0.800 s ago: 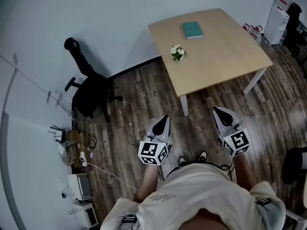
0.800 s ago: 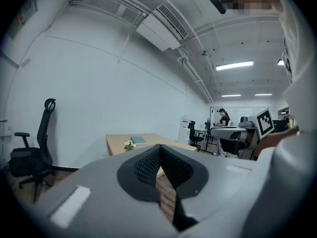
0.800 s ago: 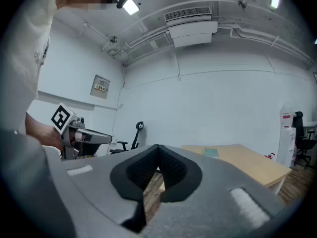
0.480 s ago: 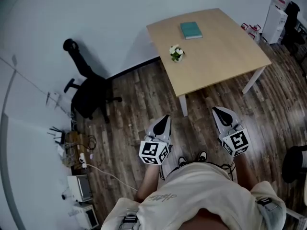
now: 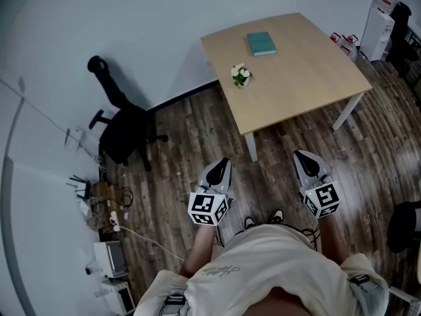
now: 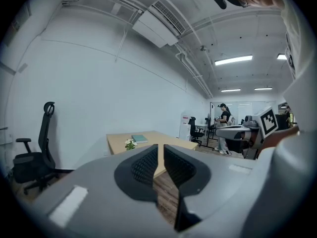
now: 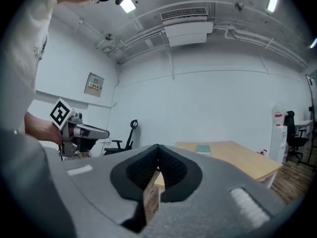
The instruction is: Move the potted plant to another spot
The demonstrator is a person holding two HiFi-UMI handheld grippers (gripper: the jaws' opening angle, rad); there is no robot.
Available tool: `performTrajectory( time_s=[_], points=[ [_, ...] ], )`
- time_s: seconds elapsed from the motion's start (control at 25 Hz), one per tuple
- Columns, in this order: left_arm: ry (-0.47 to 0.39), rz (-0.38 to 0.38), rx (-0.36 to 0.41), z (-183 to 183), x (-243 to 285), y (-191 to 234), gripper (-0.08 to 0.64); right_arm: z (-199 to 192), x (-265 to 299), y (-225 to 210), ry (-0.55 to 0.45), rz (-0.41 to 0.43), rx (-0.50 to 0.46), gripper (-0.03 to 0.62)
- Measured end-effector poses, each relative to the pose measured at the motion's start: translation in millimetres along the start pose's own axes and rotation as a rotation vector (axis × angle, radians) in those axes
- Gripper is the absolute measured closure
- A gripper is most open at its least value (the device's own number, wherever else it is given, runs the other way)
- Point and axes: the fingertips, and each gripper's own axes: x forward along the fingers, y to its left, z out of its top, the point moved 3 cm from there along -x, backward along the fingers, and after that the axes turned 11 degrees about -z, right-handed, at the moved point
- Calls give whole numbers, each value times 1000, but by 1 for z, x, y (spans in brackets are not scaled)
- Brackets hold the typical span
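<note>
Cables (image 5: 99,203) and 2 white boxes (image 5: 108,255) lie on the dark wood floor (image 5: 184,137) at the far left, against the white wall (image 5: 131,18). Right of them a black chair (image 5: 125,129) stands by the wall, well apart from everything else.

Next comes the left gripper (image 5: 225,162), held low over the floor in front of the person's body and aimed toward the table (image 5: 309,78). Its own view shows the 2 pads drawn together with only a thin slit between them and nothing in it. It is well short of the table.

The plant (image 5: 241,75), a small pot with white flowers, stands upright on the table near its left edge, about midway along that side. No gripper is near it. Farther back, toward the wall, a teal book (image 5: 262,43) lies flat on the table, apart from the plant. The rest of the light wood top is bare.

The right gripper (image 5: 298,154) is held level beside the left one, also over the floor and short of the table's near edge. Its pads meet at the tips and hold nothing.

At the far right, past the table's corner, a white dispenser (image 5: 379,25) stands against the wall.
</note>
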Motion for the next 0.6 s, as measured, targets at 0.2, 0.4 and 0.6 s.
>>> performTrajectory(
  time_s=[0.2,0.4,0.6],
  points=[
    [9,19,6,-2,5,-2,274,-6,-9,-17,11,-24,46,589],
    [41,21,10,-6,14,-9,169,-11,-14,-32,15,-38,67,590],
    [19,49,13,0,16,-9,114,-11,-9,-35,17,-8,73,589]
  ],
)
